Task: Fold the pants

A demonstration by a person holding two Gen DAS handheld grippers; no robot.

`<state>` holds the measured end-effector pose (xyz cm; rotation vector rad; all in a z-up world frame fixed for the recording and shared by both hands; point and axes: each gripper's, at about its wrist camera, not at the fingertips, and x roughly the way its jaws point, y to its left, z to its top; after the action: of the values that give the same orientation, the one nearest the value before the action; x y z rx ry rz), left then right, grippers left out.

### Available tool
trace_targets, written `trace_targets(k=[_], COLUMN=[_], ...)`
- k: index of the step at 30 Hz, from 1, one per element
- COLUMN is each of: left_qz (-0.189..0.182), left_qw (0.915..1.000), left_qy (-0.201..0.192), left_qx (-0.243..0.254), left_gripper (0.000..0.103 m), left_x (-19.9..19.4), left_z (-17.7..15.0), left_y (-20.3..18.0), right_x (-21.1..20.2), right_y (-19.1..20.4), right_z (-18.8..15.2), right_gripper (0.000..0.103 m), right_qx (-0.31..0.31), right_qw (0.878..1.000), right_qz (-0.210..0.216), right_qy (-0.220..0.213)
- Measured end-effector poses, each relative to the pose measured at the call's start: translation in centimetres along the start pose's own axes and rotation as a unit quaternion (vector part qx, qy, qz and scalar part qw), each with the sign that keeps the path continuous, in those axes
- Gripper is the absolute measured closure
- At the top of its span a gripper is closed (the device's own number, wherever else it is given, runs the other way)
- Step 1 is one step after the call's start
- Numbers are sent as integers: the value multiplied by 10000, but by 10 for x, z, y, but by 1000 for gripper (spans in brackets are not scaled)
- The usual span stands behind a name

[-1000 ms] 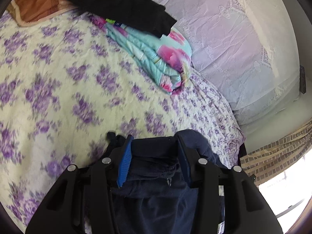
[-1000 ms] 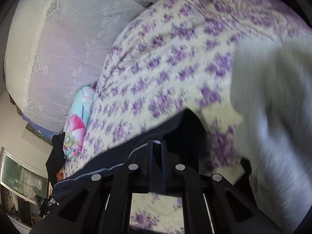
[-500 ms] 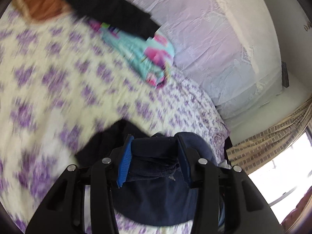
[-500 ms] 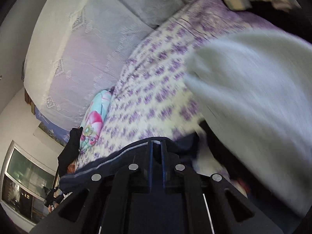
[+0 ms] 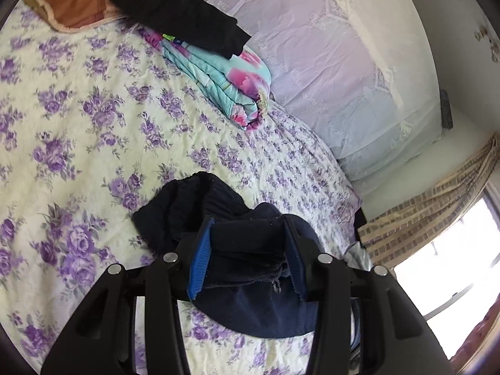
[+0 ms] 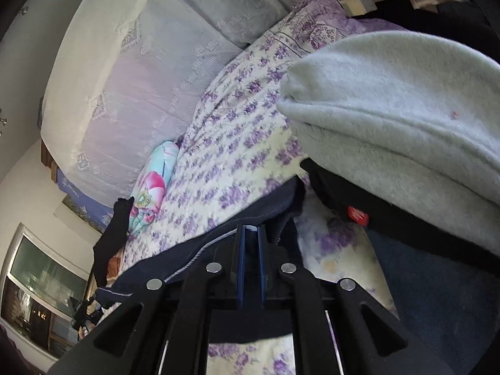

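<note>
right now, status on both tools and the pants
Left tool shut on bunched navy pants. Right tool shut on the pants' edge. Pants held over the floral bedspread, not yet folded. Grey blanket close by the right tool.

No readable text; small red tag [image 6: 357, 215] on dark strap, marking illegible.

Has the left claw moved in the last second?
Yes. The left claw, shut on the navy pants, has lifted off the floral bedsheet; the sheet now shows beneath the hanging pants.
</note>
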<state>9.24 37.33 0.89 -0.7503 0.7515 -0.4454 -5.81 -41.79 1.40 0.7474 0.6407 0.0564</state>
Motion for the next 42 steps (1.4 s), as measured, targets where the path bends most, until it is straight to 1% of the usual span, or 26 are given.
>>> trace_targets(k=[1,2,3,4,5,7,8,9,11,12,14,17,18,20,23,24,25,26,27,29,32,33,35,37,40,42], left_qz=[180,377,733,786,561,460,306,155,-311,-440,-560,-702,-678,-405,17,90,179,250,266,188,298,266,88,-86,-346,-346], left_qw=[9996,9987,9966,9959,9963,9953,9955,9955,9935,9922,9901,9869,9868,9868,9787,9779,9785,9800,9829,9850,9884,9899,9948,9988,9990,9981], left_qy=[151,256,363,430,461,334,259,278,387,439,478,418,448,550,803,809,779,743,647,575,535,508,380,161,-16,-32], left_qx=[153,224,118,-143,-466,-780,-856,-896,-1024,-1078,-1198,-1388,-1404,-1467,-1891,-1925,-1903,-1832,-1703,-1617,-1392,-1294,-942,-464,269,510], left_gripper=[58,50,33,27,25,27,27,27,27,27,27,27,27,27,27,35,42,57,69,77,81,82,84,84,84,84], left_x=[3,5,8,8,5,-6,-13,-16,-17,-14,-7,8,15,29,46,47,47,44,40,37,43,41,43,42,40,42], left_z=[-3,-7,-12,-17,-24,-35,-44,-51,-69,-73,-80,-74,-68,-56,-44,-43,-41,-40,-35,-29,-15,-10,10,36,58,59], left_y=[2,7,20,35,48,58,57,55,46,42,34,23,17,11,13,14,14,13,12,12,2,-6,-32,-71,-118,-121], right_x=[1,4,9,12,16,18,18,17,18,18,19,18,17,14,12,11,12,12,12,13,13,13,14,13,10,8], right_y=[-7,-17,-30,-39,-48,-58,-61,-61,-59,-58,-59,-59,-59,-59,-60,-62,-63,-65,-67,-68,-69,-69,-71,-71,-69,-70], right_z=[-5,-13,-22,-31,-38,-48,-50,-51,-49,-48,-46,-47,-47,-50,-54,-56,-56,-57,-58,-57,-57,-57,-57,-56,-58,-62], right_gripper=[95,95,95,95,95,95,95,95,95,95,95,95,95,95,95,95,95,95,95,95,95,95,95,95,95,95], right_qx=[23,99,260,384,509,697,766,776,735,715,727,759,765,783,809,846,869,885,908,941,947,964,1003,1042,1048,1067], right_qw=[9999,9997,9991,9984,9976,9967,9964,9964,9967,9968,9966,9964,9964,9963,9963,9960,9959,9957,9955,9952,9952,9950,9946,9943,9943,9941], right_qz=[-69,-166,-234,-262,-294,-248,-188,-170,-198,-216,-211,-205,-195,-169,-112,-81,-66,-53,-30,14,41,55,81,94,80,109], right_qy=[75,147,254,314,356,338,306,286,286,299,324,329,324,310,277,265,261,262,262,263,248,246,246,224,184,172])
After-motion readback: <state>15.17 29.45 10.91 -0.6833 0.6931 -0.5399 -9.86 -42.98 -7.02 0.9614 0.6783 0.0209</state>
